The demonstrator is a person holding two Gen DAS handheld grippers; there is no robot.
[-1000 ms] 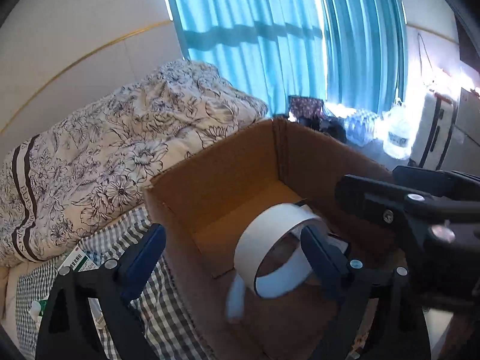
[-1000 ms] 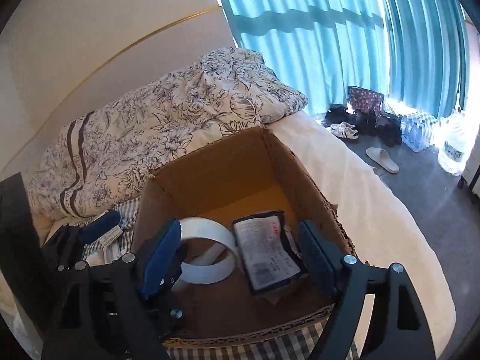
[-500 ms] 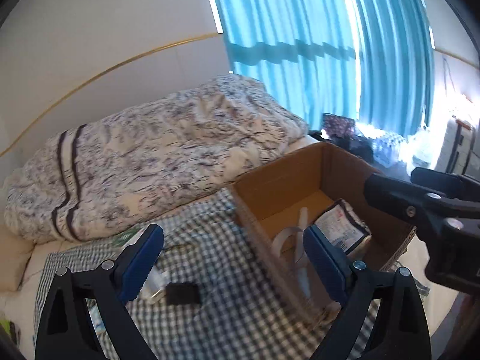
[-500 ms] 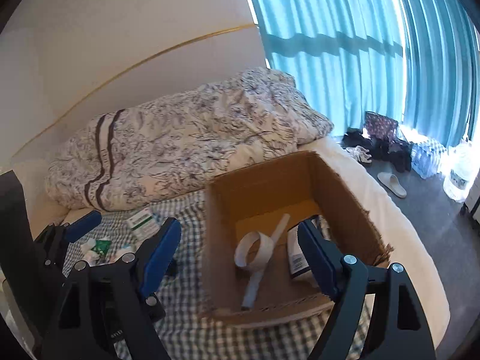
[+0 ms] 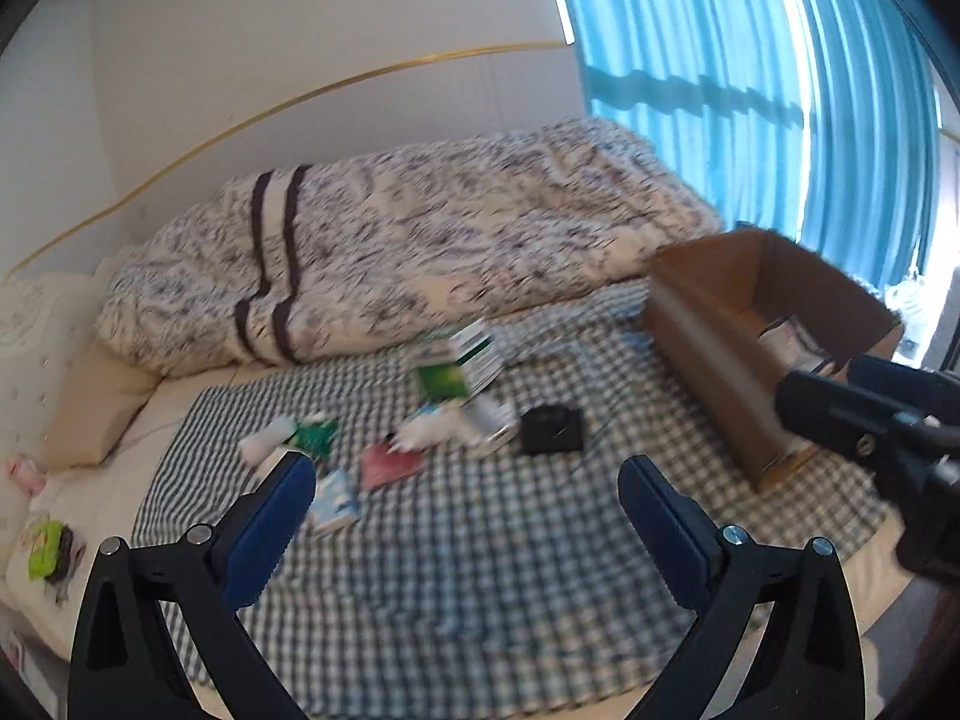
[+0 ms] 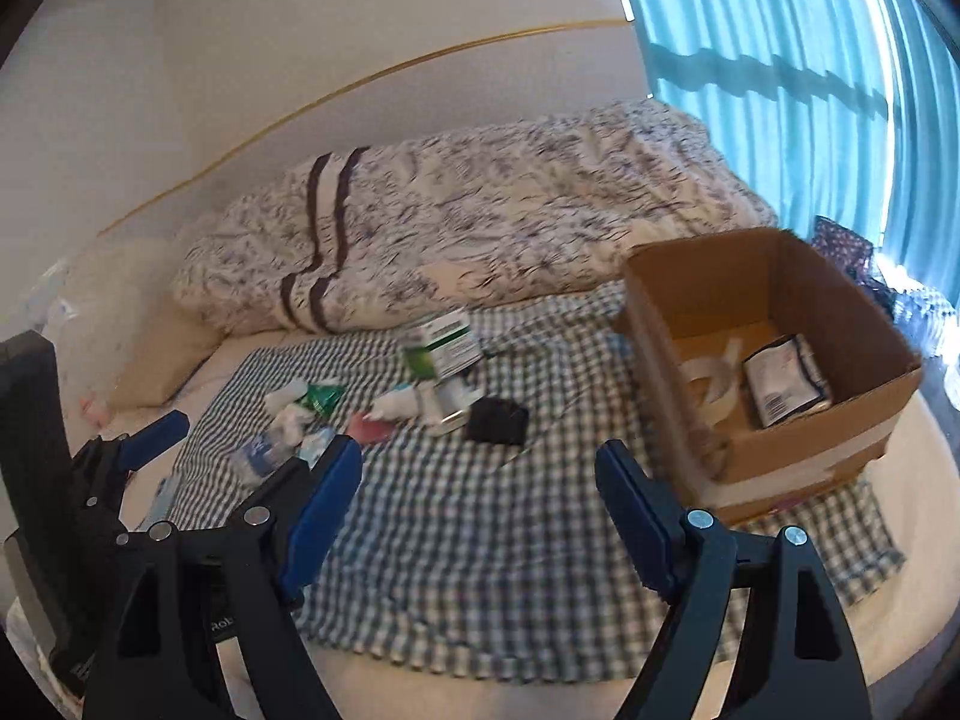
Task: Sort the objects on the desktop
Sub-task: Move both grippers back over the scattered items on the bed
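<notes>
Both the left gripper [image 5: 467, 483] and the right gripper [image 6: 480, 465] hang above the checked cloth [image 6: 480, 528] with their jaws spread wide and nothing between them, the right one nearer the box [image 6: 774, 438]. The cardboard box stands at the cloth's right end and holds a white tape ring [image 6: 714, 375] beside a flat packet [image 6: 780, 381]. A green-and-white carton [image 6: 444, 348], a black case [image 6: 497, 420] and other small items, blurred, lie scattered on the cloth left of the box.
</notes>
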